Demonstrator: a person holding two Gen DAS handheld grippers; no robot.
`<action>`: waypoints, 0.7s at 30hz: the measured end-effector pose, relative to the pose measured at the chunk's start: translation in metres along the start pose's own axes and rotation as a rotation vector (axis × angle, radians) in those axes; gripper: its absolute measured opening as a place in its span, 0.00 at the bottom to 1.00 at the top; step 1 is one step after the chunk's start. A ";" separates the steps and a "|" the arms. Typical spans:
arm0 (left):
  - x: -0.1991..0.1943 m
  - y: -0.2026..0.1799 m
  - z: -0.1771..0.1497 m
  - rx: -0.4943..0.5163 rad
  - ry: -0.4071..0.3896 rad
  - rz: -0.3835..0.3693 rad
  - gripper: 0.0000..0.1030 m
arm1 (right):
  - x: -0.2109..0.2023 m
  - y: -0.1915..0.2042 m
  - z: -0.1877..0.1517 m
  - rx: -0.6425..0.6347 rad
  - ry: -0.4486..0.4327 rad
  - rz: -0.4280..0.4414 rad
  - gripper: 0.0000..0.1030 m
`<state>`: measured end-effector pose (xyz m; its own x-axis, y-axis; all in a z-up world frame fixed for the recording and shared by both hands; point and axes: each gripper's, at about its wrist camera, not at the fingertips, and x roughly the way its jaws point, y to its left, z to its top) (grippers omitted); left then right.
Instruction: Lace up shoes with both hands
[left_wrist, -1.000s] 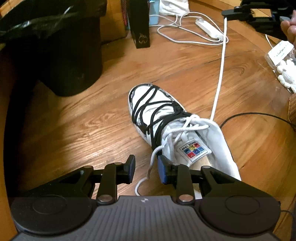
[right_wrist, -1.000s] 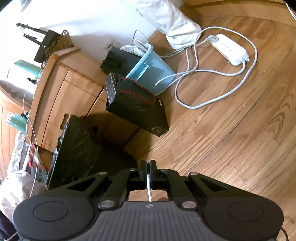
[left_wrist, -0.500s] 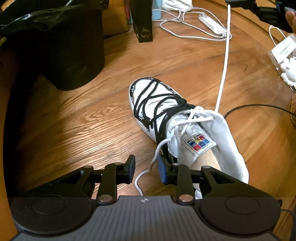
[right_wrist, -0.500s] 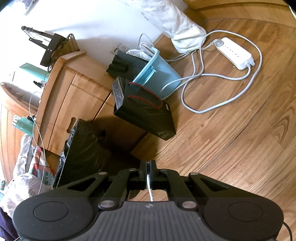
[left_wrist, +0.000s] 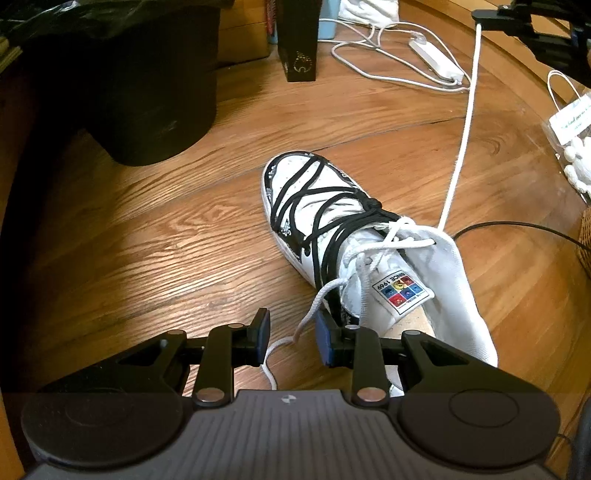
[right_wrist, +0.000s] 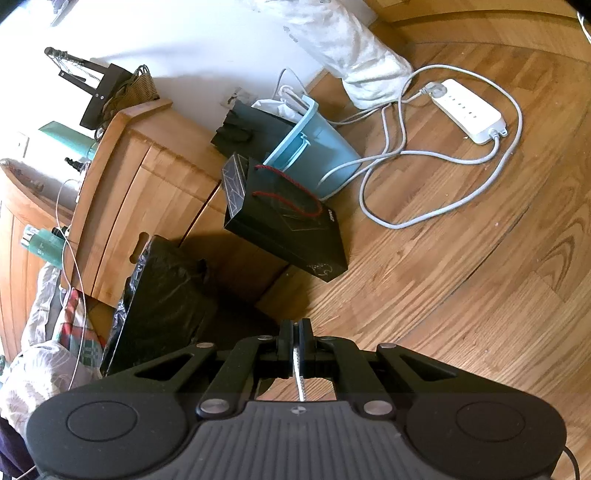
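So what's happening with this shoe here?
A person with a gripper in each hand is lacing a white high-top shoe on a wooden floor. The right gripper is shut on one end of the white lace, holding it taut and away from the shoe's collar. The left gripper hovers open by the heel, with the lace's loose other end lying slack between its fingers, not pinched. Black cord also wraps the toe.

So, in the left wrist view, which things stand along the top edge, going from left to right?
Black bin → black paper bag → white power strip → right gripper.
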<state>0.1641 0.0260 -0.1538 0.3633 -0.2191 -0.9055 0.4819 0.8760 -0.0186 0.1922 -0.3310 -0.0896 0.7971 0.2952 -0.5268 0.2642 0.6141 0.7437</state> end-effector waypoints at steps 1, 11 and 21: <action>-0.001 0.001 0.000 -0.008 -0.004 -0.001 0.30 | 0.000 0.000 0.000 0.000 0.000 -0.001 0.03; -0.004 0.017 0.002 -0.120 -0.020 0.039 0.30 | 0.000 -0.005 -0.001 0.011 0.011 -0.009 0.03; -0.036 0.077 -0.013 -0.688 -0.197 -0.175 0.34 | 0.004 -0.009 -0.004 0.002 0.036 -0.030 0.03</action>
<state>0.1781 0.1063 -0.1283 0.4949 -0.3966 -0.7732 -0.0397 0.8786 -0.4760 0.1907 -0.3324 -0.0997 0.7687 0.3031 -0.5632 0.2886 0.6215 0.7283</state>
